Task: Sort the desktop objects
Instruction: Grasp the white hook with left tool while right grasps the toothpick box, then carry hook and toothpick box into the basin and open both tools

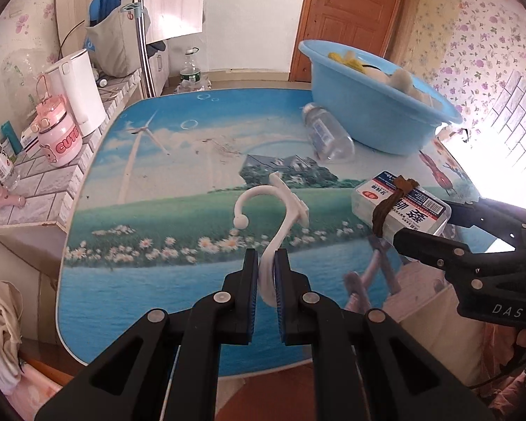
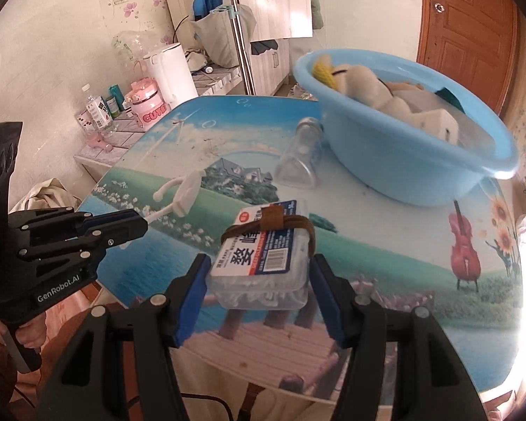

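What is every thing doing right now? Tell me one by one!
white hook: lifted, pinched in the left gripper
clear box: banded with a brown elastic, held between the right gripper jaws
clear bottle: lying on its side beside the basin
blue basin: upright, holding soft toys
door: closed

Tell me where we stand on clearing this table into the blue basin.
Done: soft toys already lie in the blue basin. In hand: the left gripper is shut on the white hook, and the right gripper clamps the clear box with a brown band. Left: both still need dropping in, and the clear bottle lies on the table beside the basin.
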The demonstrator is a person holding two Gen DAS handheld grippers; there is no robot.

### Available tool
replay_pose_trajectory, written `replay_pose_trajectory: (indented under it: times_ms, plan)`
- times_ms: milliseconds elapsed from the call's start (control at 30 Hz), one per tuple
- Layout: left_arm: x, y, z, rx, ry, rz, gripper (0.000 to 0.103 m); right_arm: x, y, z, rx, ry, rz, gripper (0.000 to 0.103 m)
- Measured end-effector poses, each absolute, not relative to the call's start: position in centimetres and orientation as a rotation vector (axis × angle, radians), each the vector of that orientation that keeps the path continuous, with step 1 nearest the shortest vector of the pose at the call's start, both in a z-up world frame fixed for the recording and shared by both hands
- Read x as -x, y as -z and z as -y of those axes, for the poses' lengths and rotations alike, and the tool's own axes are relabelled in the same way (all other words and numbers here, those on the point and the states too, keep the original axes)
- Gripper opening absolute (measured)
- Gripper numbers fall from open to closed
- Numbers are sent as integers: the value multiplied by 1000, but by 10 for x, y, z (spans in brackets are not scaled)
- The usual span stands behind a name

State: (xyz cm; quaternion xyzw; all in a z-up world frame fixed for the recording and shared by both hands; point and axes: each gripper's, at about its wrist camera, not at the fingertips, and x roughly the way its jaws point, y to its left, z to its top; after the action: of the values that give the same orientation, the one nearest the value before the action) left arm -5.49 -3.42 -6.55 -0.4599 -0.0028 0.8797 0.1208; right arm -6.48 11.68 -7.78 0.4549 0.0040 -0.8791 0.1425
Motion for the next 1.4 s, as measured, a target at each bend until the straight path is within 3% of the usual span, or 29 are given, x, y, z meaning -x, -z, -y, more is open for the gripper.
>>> replay_pose_trajectory:
  times_ms: [367,500,700,1033,1133,1167,1200,1233,1267,1400]
  plan:
    - [46,73,7,1402,-2574,-82,12,49,86,-168,-1346,2646,12,57]
    - [50,74,-1,1406,-2601,-76,44,51,90,-178,-1357,2662,27,57]
    - [65,77,-6,1439,-2597,43,49,59,99,-181,-1407,2655,4,58]
    - [86,82,-22,1412,-2651,9,60,63,104,-182,-1394,2661,-11,69]
    - [87,84,-22,1375,-2684,13,60,65,104,-179,-1391,2663,-44,73]
    - [86,84,-22,1363,-2692,7,53,66,105,-177,-1389,2666,-62,74]
    - [86,84,-22,1344,-2696,4,30,66,105,-176,-1384,2668,-73,74]
    - [86,84,-21,1336,-2689,7,14,66,105,-176,-1375,2670,-68,73]
    - [87,83,-19,1334,-2675,23,14,65,104,-178,-1352,2672,-46,59]
    - [81,69,-11,1245,-2708,36,13,63,93,-186,-1304,2669,26,54]
